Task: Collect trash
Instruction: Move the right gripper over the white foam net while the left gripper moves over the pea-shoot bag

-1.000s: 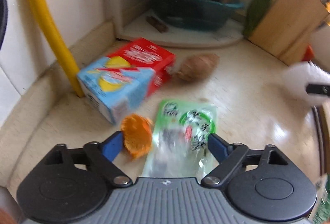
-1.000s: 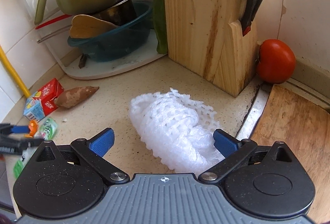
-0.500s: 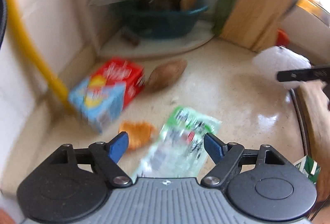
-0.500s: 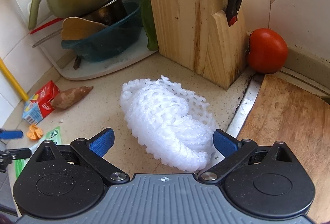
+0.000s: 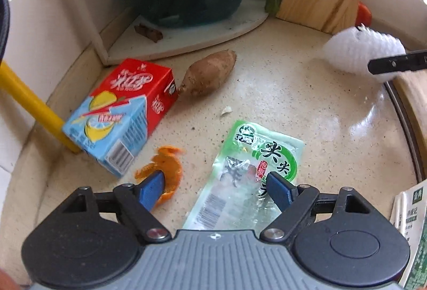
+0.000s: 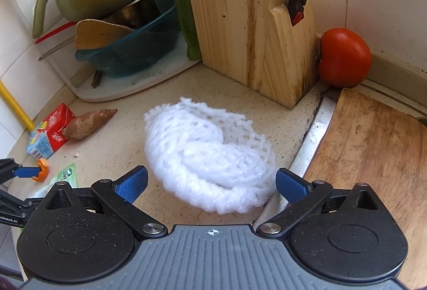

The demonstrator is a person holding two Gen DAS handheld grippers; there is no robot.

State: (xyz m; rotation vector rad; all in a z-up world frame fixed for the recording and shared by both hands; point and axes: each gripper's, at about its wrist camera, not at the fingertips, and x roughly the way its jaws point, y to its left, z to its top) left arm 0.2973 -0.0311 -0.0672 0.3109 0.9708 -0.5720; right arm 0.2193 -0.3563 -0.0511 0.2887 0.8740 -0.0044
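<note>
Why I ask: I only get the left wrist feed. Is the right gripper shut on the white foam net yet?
Observer: No. The right gripper is open, with one finger on either side of the foam net.
Operator: And the red sliver behind the knife block?
Observer: A whole tomato, right beside the knife block.
Operator: What lies right of the net?
Observer: A wooden cutting board.
</note>
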